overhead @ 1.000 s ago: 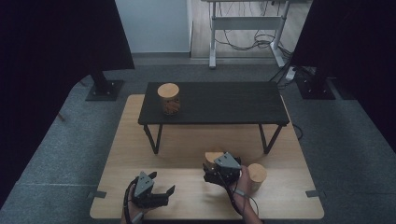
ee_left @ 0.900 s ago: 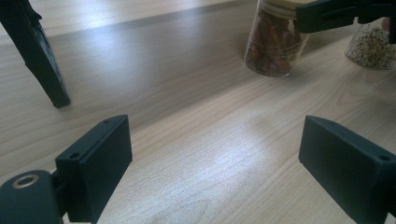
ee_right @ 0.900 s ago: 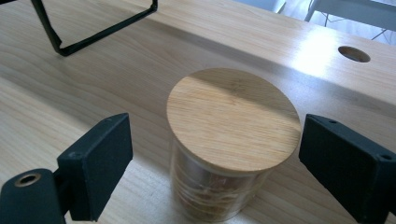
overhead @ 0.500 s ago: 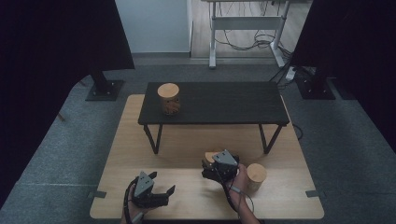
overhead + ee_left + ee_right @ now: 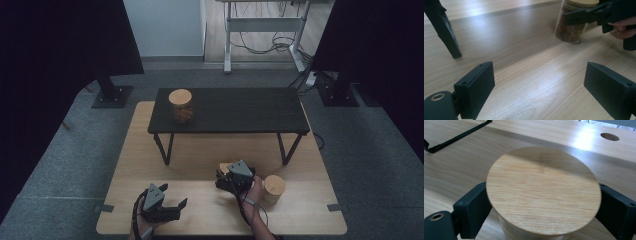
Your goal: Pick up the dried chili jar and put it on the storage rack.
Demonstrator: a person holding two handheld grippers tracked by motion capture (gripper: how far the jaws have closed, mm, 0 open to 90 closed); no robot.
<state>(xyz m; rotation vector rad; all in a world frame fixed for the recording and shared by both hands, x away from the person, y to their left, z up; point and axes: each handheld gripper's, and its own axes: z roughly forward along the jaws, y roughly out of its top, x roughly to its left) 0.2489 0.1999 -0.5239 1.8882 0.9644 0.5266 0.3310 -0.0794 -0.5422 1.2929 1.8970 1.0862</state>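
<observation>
Left tongs (image 5: 181,210): spread, empty, unmoved, before the black table's (image 5: 235,110) left leg. Right tongs (image 5: 223,176): jaws flank the jar (image 5: 543,190), standing before the black table's right leg. They have just eased apart. The lid hides contact, so grip cannot be told. Judgement: release beginning.

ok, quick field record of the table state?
left gripper: open, nothing between the jaws, low over the wooden table
right gripper: jaws either side of the near jar, under its wooden lid; pad contact hidden
near jar: upright on the wooden table, brown contents
second jar: beside the right hand, lid on
third jar: on the left end of the black bench
</observation>
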